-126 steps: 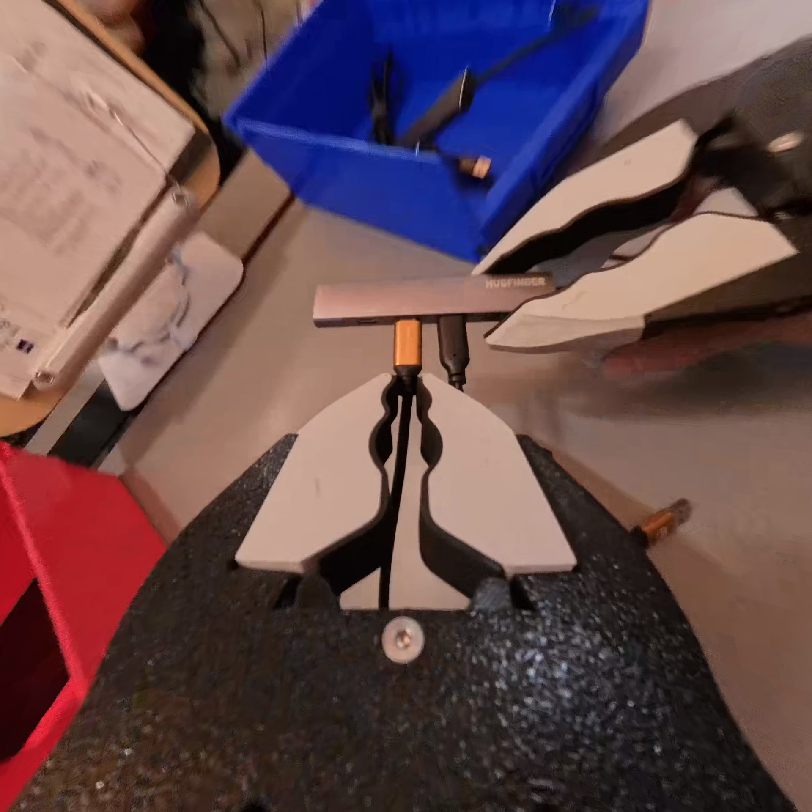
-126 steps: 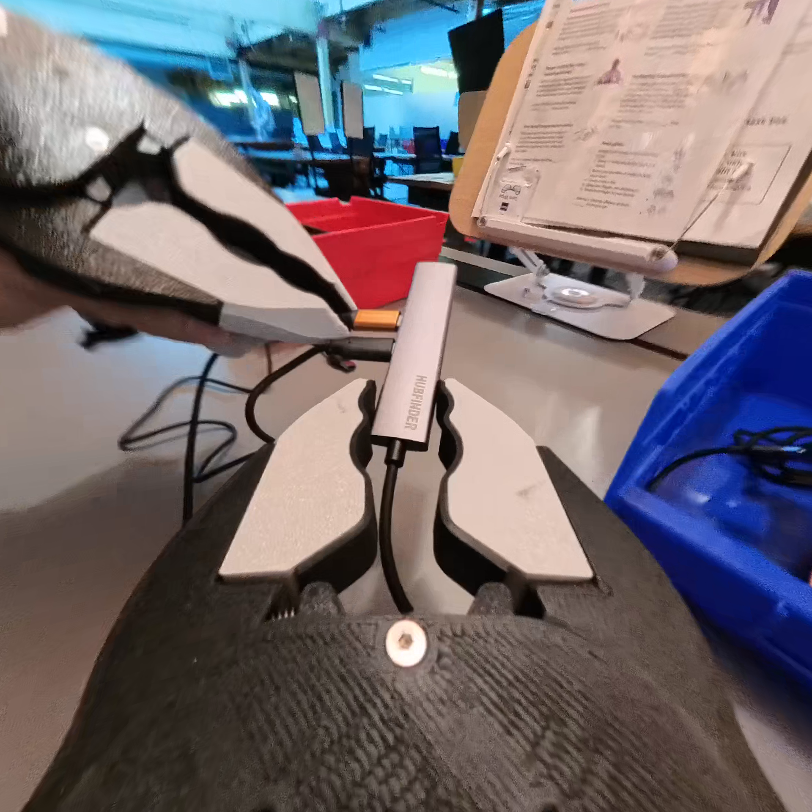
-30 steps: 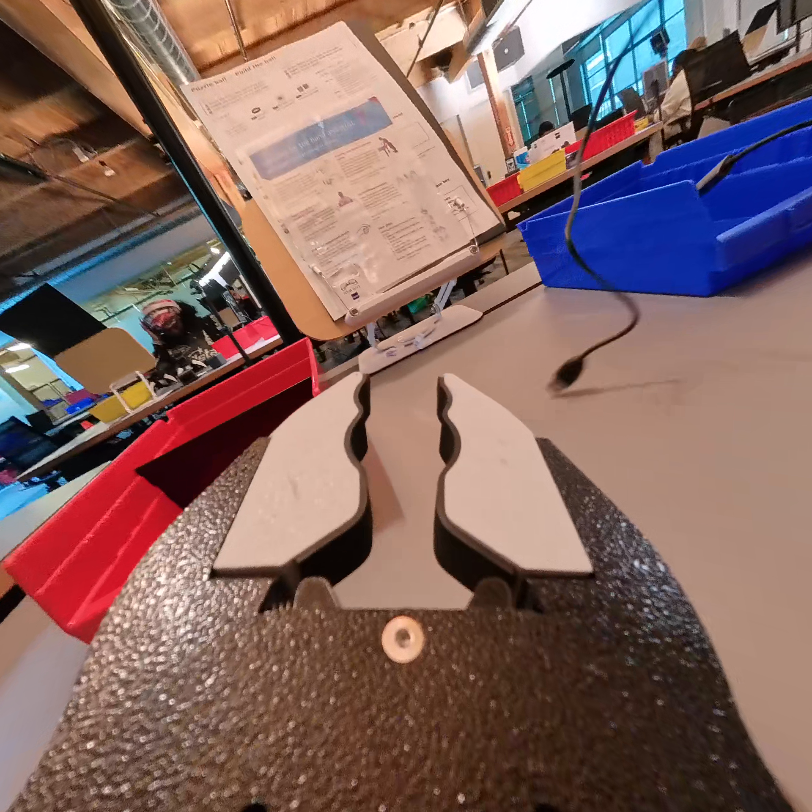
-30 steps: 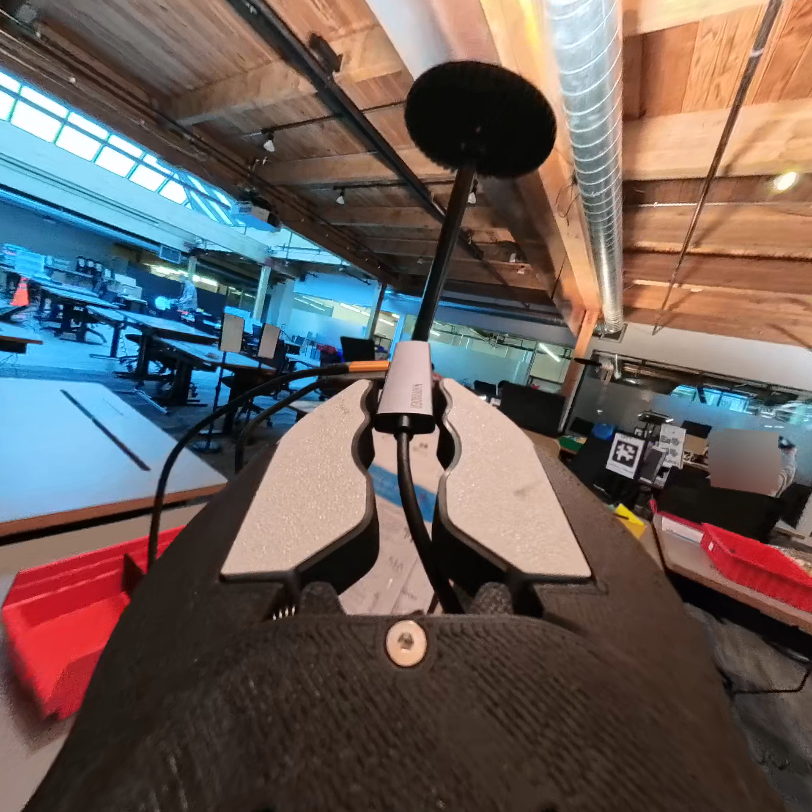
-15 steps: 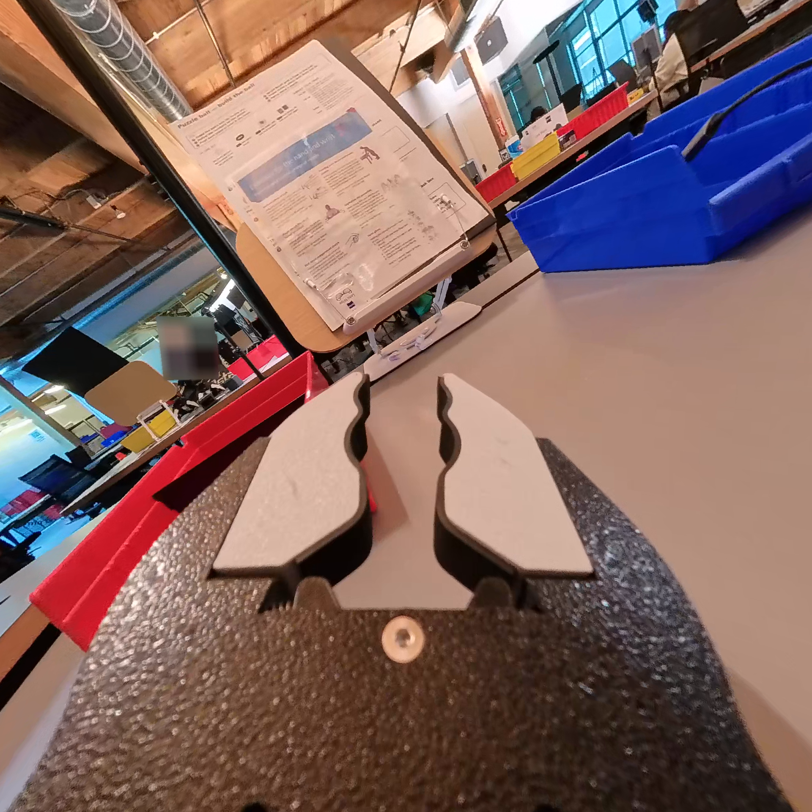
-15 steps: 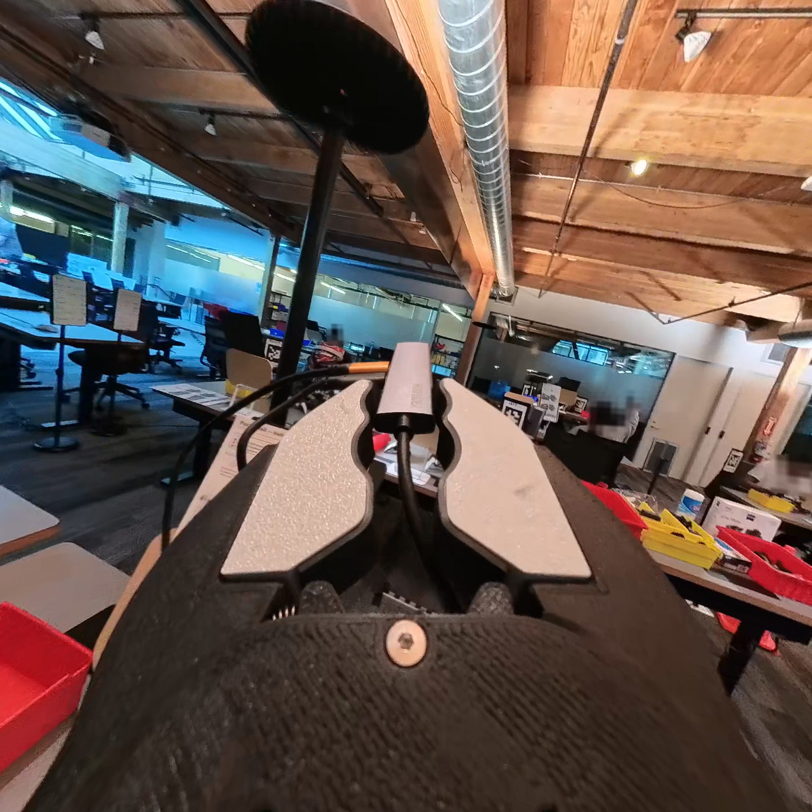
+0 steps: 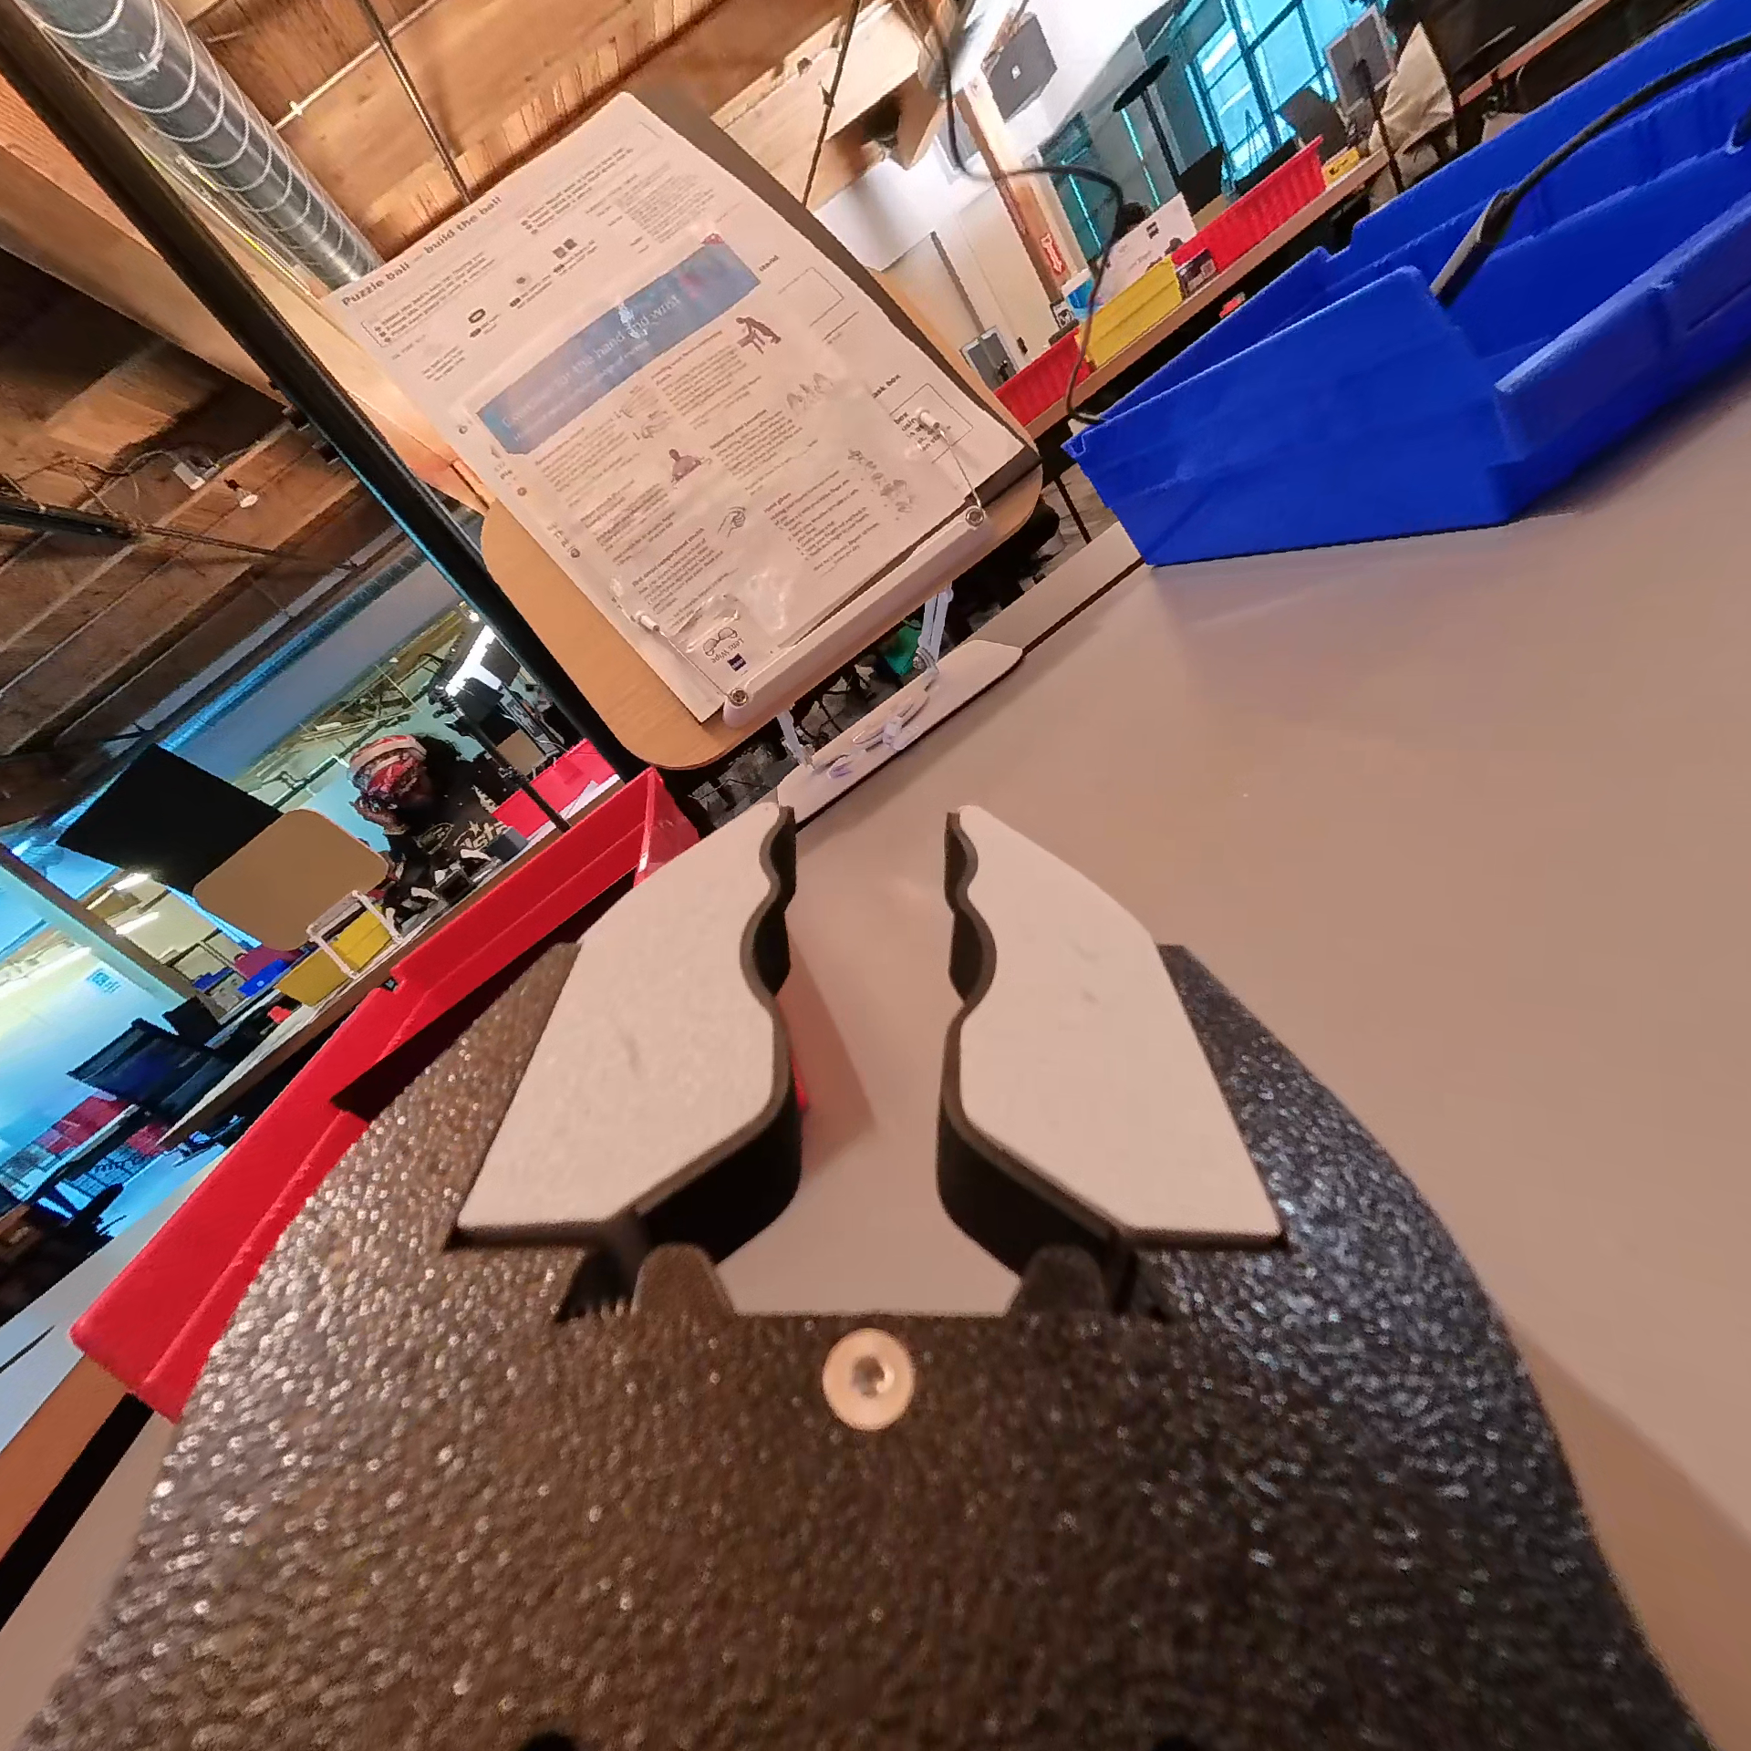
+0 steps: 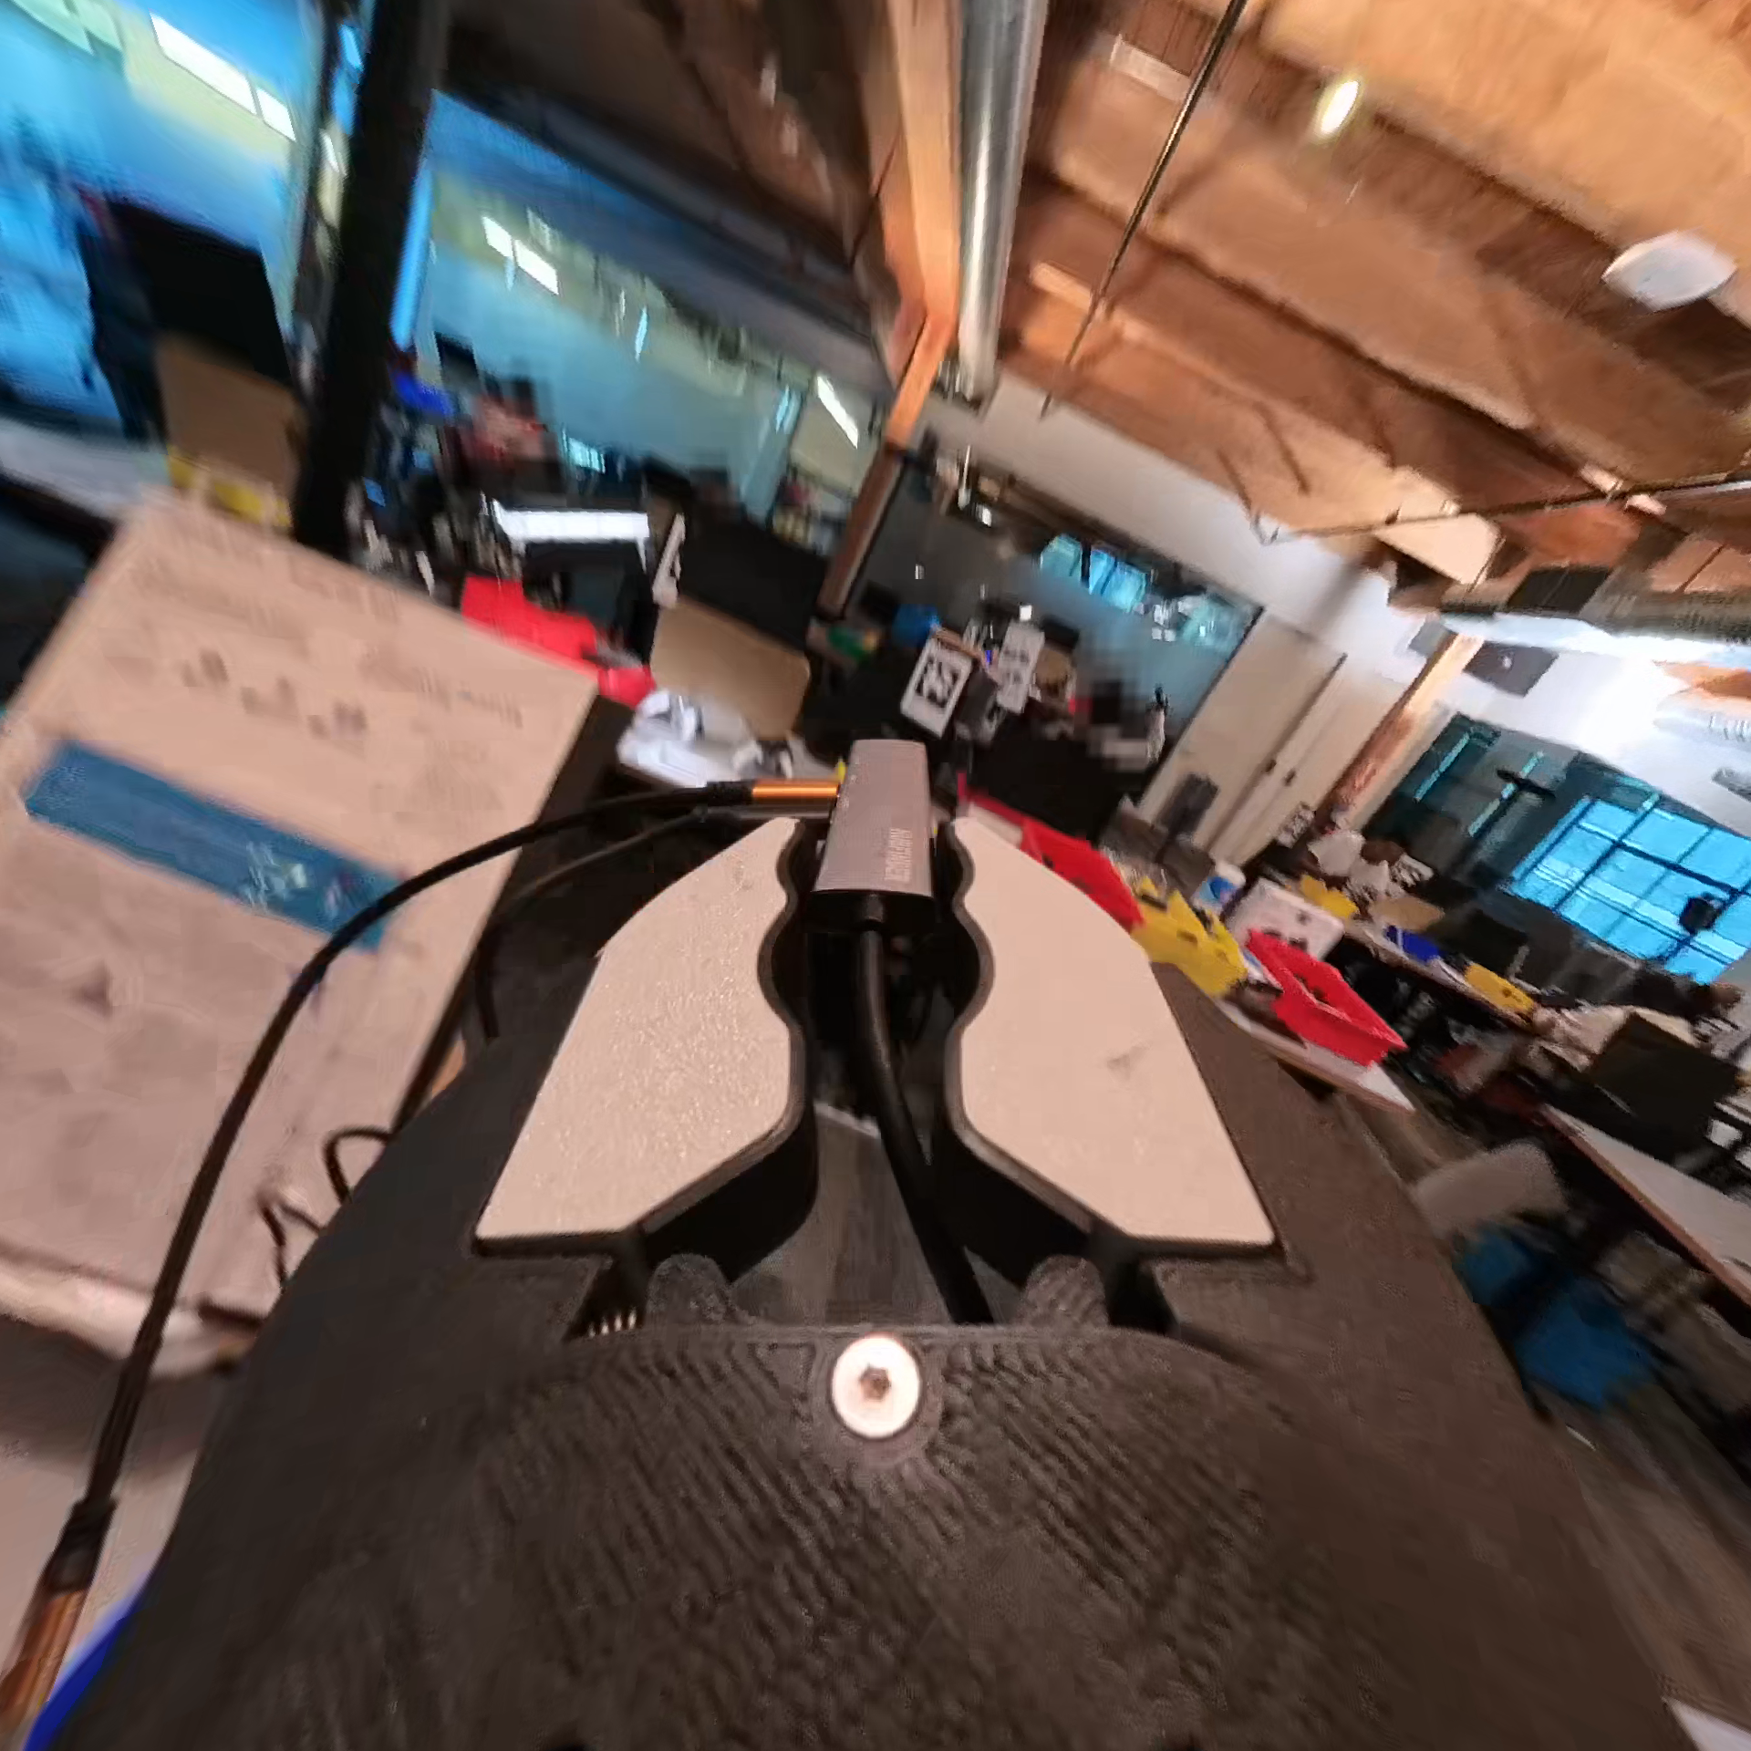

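Observation:
My right gripper [image 8: 872, 829] is shut on a grey USB hub [image 8: 876, 824] and holds it up in the air, pointing at the room and ceiling. An orange-tipped plug [image 8: 794, 788] and a black plug under it sit in the hub's left side. Their black cables [image 8: 284, 1004] hang down to the left. The hub's own black cable [image 8: 891, 1061] runs back between the fingers. My left gripper [image 7: 864, 834] is open and empty, low over the grey table [image 7: 1374, 805], beside a red bin [image 7: 398, 1023].
A blue bin [image 7: 1326, 455] with a black cable in it stands at the table's far right. A document stand [image 7: 701, 464] with a printed sheet stands at the back; it also shows blurred in the right wrist view [image 8: 237, 853]. Other work tables lie beyond. The tips of one gripper are about 70 cm away from the tips of the other.
My right gripper has swung down and to the right with the hub; the stand's sheet has come into its view. The left gripper stays open, almost still. Earlier it let go of the orange plug.

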`<control>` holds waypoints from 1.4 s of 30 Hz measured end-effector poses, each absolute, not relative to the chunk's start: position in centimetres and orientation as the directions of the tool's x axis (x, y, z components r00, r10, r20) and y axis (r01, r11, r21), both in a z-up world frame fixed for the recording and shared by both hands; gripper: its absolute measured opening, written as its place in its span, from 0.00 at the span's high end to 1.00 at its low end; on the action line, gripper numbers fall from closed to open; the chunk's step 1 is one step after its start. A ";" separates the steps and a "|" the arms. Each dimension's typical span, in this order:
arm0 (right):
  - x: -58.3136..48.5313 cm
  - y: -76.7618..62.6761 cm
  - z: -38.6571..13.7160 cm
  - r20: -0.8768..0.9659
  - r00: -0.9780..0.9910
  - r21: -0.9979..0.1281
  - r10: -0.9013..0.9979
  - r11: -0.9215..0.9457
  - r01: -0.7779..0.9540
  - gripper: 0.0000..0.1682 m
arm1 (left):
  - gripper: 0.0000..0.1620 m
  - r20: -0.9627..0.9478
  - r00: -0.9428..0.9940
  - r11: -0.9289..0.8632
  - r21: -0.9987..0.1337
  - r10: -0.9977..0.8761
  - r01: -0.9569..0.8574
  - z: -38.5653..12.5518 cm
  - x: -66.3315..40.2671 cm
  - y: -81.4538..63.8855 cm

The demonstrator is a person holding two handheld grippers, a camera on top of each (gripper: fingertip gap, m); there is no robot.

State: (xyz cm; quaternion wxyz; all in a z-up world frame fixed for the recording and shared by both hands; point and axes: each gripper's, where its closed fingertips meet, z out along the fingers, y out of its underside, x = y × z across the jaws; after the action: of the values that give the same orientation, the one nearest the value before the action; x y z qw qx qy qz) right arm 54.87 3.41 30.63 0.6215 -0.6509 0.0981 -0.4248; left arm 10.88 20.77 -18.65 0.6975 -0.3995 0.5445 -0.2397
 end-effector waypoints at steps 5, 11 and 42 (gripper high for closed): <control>55.9 5.4 19.2 0.506 0.693 -0.852 -0.514 -0.424 0.307 0.85 | 0.82 -0.568 0.293 0.567 -0.818 -0.769 -0.098 -18.6 10.9 20.7; 52.4 8.1 4.6 0.502 0.829 -0.709 -0.247 -0.666 0.231 0.85 | 0.82 -0.578 0.286 0.574 -0.812 -0.765 -0.105 -18.8 11.0 20.6; 40.1 -6.6 -16.0 0.189 0.845 -0.870 -0.501 -0.484 -0.092 0.81 | 0.75 -0.375 0.101 0.333 -0.898 -0.922 -0.289 -21.5 14.2 18.0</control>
State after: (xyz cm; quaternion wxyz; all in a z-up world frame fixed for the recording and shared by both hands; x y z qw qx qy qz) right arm 40.10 -6.62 -16.04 0.4758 -0.8343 0.1777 -0.2146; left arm 14.21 17.97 -21.51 0.5482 -0.5000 0.6051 -0.2887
